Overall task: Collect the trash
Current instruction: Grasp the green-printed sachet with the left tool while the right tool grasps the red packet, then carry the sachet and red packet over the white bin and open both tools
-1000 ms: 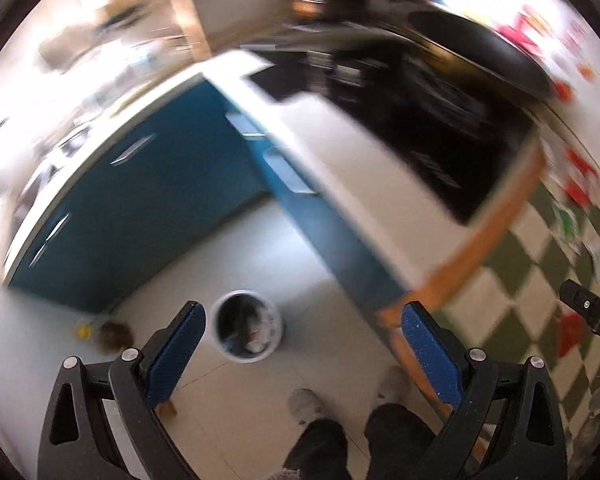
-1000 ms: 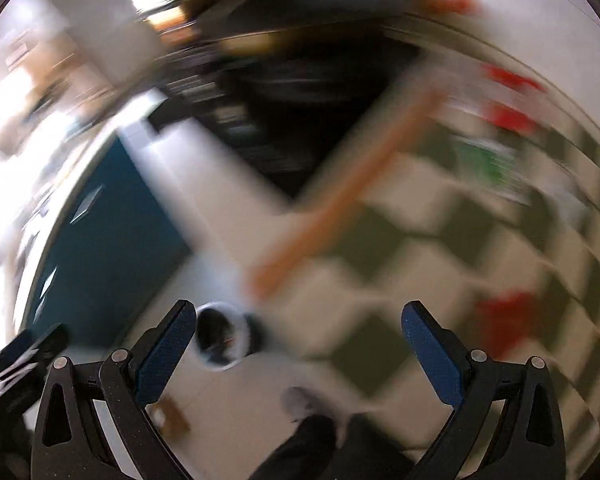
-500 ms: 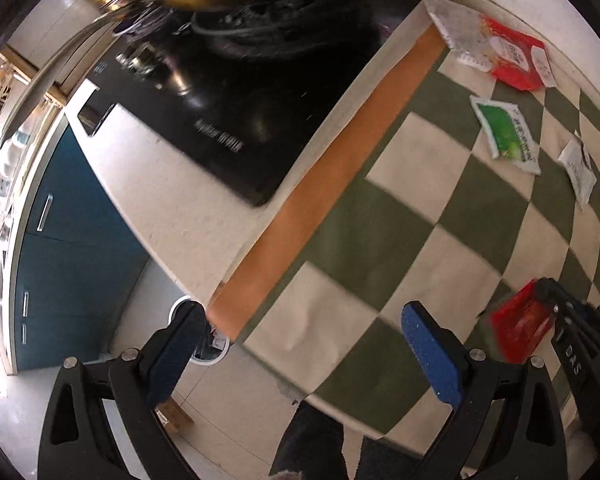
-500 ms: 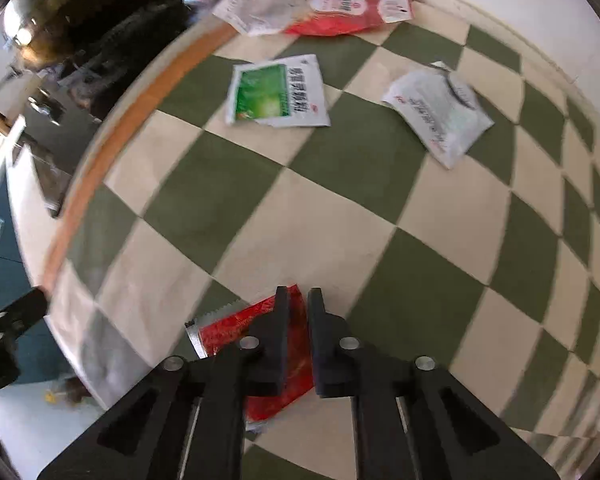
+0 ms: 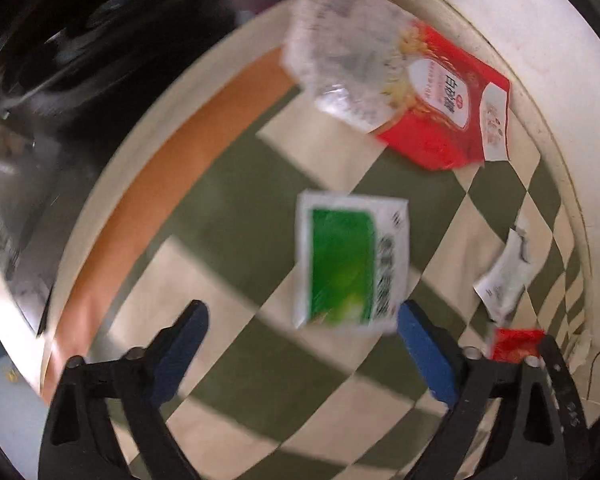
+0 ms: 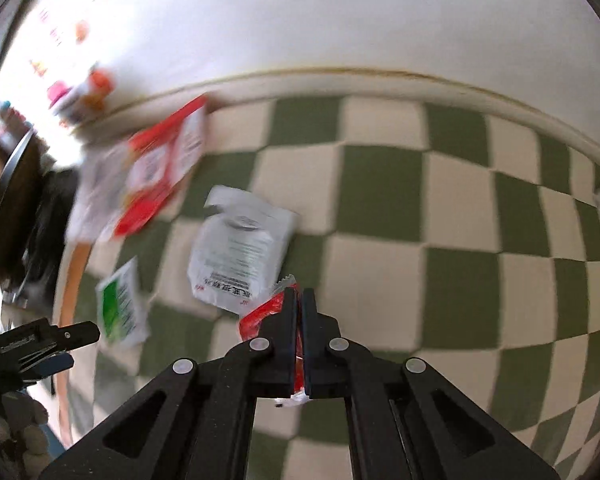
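Note:
My right gripper [image 6: 299, 300] is shut on a small red sachet [image 6: 262, 314], held just above the green-and-cream checked cloth [image 6: 380, 208]. The sachet also shows at the right edge of the left wrist view [image 5: 516, 344]. My left gripper [image 5: 300, 320] is open and empty, just short of a green-and-white packet [image 5: 348, 264] lying flat on the cloth. A white packet [image 6: 240, 252] lies beside the red sachet. A large red-and-white bag [image 5: 432, 108] and a clear wrapper [image 5: 340, 68] lie at the far edge.
A black stovetop [image 5: 80, 80] lies left of the cloth's orange border [image 5: 172, 184]. A white wall [image 6: 340, 20] runs behind the counter. Small colourful items [image 6: 84, 92] stand at the back left.
Both grippers swung from the floor and bin up over the cloth. The right gripper shut on the red sachet and lifted it. The left gripper moved close to the green packet.

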Demonstrator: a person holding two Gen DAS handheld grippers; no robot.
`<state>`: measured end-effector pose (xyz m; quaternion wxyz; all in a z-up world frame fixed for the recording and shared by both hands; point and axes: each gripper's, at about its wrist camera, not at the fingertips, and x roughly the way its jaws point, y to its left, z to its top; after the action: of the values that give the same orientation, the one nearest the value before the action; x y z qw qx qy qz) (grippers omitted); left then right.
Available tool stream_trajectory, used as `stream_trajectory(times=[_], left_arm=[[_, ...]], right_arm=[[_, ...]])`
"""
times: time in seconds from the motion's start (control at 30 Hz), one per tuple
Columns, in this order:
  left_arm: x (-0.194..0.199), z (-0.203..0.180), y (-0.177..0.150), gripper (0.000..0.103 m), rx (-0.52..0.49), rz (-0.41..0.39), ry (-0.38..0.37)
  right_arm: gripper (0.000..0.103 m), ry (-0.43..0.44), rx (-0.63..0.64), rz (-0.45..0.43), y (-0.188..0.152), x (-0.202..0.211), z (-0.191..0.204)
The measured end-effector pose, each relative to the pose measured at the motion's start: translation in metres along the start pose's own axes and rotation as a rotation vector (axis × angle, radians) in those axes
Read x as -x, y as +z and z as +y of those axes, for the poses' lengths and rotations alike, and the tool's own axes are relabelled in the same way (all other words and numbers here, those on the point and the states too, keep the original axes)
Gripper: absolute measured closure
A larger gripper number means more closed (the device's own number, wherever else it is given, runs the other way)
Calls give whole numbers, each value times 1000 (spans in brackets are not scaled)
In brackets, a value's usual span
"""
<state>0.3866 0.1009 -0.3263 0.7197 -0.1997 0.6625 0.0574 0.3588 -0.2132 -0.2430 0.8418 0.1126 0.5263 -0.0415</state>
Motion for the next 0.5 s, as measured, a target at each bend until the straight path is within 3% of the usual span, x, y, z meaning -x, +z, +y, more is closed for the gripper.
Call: stream_trajectory(times=[0.03, 0.1, 0.13, 0.17, 0.2, 0.23, 0.37, 0.5], left_arm=[[-6, -6, 4, 24, -11, 11, 4], [-7, -20, 7, 32, -66, -25, 44], [-7, -27, 7, 43, -101, -33, 74], [-7, -34, 5, 66, -137, -50, 110], [-6, -40, 2, 78, -176, -68, 141], [-6, -43, 0, 98, -201, -70, 147], [0, -35, -4, 101, -187, -55, 104], [28, -15, -32, 101, -175, -101, 81]], right_arm=[[101, -6, -32, -3, 3, -2, -9], [101, -14, -77, -5, 5, -6, -20], [101, -15, -97, -4, 4, -8, -25], [101, -17, -110, -4, 4, -8, -29], [101, -17, -115, -4, 2, -6, -32], [101, -18, -118, -4, -1, -3, -35], [101, -3, -108, -3, -7, 7, -34], [102, 38, -72, 7, -13, 19, -18]])
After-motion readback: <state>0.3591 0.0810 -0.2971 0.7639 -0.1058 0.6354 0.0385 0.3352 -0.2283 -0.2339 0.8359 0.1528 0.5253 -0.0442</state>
